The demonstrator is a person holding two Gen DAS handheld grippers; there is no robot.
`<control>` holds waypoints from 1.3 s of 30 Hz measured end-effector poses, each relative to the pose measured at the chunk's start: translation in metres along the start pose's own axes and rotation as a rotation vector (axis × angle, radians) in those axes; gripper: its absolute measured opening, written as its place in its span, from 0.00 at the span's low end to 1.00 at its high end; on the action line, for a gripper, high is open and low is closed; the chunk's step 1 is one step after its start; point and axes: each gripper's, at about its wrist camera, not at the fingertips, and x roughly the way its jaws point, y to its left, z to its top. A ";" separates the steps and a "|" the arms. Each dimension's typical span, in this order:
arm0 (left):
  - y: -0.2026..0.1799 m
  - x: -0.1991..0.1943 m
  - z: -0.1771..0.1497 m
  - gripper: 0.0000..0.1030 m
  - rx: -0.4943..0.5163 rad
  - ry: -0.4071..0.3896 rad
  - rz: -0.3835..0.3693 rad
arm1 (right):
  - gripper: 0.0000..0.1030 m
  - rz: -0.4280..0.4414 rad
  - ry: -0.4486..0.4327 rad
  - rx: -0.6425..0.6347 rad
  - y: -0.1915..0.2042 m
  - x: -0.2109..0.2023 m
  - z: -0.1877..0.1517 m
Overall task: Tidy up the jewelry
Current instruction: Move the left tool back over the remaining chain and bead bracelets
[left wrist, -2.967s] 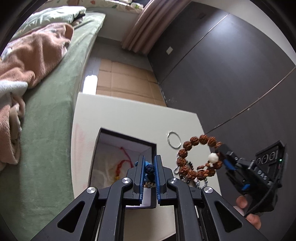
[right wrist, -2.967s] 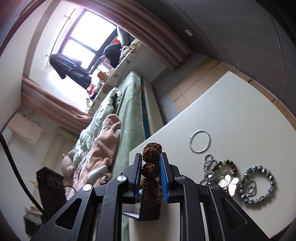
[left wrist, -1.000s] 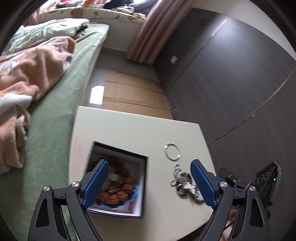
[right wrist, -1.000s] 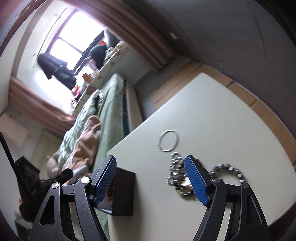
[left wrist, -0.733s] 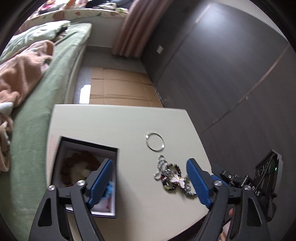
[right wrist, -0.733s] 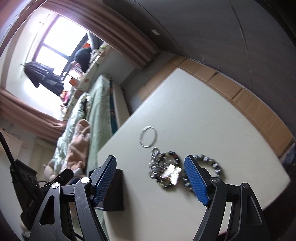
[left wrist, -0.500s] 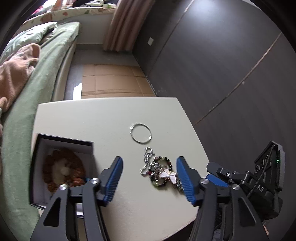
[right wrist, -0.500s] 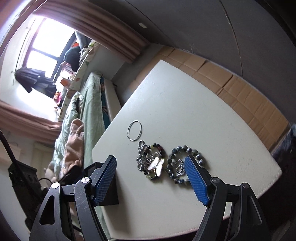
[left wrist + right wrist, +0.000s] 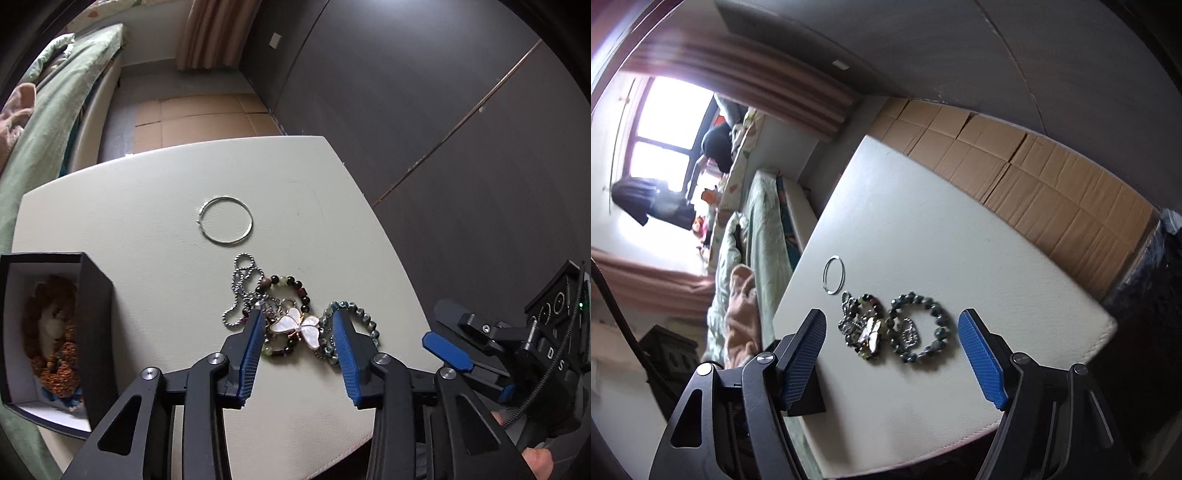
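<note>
A: Surface?
B: One pale table [image 9: 155, 206], rounded corners, beside a bed with green bedding [image 9: 48, 122]. Cardboard sheets [image 9: 1034, 173] on the floor past its far edge.

A: Loose items on it?
B: One thin silver hoop [image 9: 226, 220], lying alone. Nearer the camera, one tangled cluster: a ball chain [image 9: 240, 291], a dark mixed-bead bracelet [image 9: 291, 284] and a white butterfly pendant [image 9: 298, 328] on top. Touching that cluster on its right, one blue-grey bead bracelet [image 9: 918, 332] with a silver charm inside its ring.

A: Stored items?
B: One black box [image 9: 94, 325], white lining, at the table's left edge. Inside it a brown seed-bead bracelet [image 9: 51, 343], with something blue underneath.

A: Left gripper [image 9: 299, 326]?
B: Jaws closing, blue pads on either side of the butterfly pendant. I can't tell whether they press on anything yet; they look just clear of it.

A: Right gripper [image 9: 892, 332]?
B: Jaws spread wide and empty, framing both the cluster and the blue-grey bracelet from above. In the left wrist view it sits off the table's right edge, with a fingertip [image 9: 537, 461] of the hand behind it showing.
</note>
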 end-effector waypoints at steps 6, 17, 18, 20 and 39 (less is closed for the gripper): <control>-0.006 0.018 -0.003 0.37 0.030 0.048 0.008 | 0.73 0.004 0.028 0.054 -0.023 -0.001 -0.005; -0.021 0.050 -0.013 0.37 0.173 0.109 0.134 | 0.73 0.012 0.071 0.060 -0.030 0.008 0.002; -0.023 0.050 -0.014 0.37 0.190 0.108 0.146 | 0.73 0.015 0.078 0.062 -0.030 0.009 0.002; -0.024 0.051 -0.015 0.37 0.209 0.106 0.156 | 0.73 0.017 0.082 0.062 -0.031 0.010 0.004; -0.033 0.051 -0.020 0.38 0.324 0.117 0.180 | 0.73 0.016 0.111 0.055 -0.030 0.017 0.001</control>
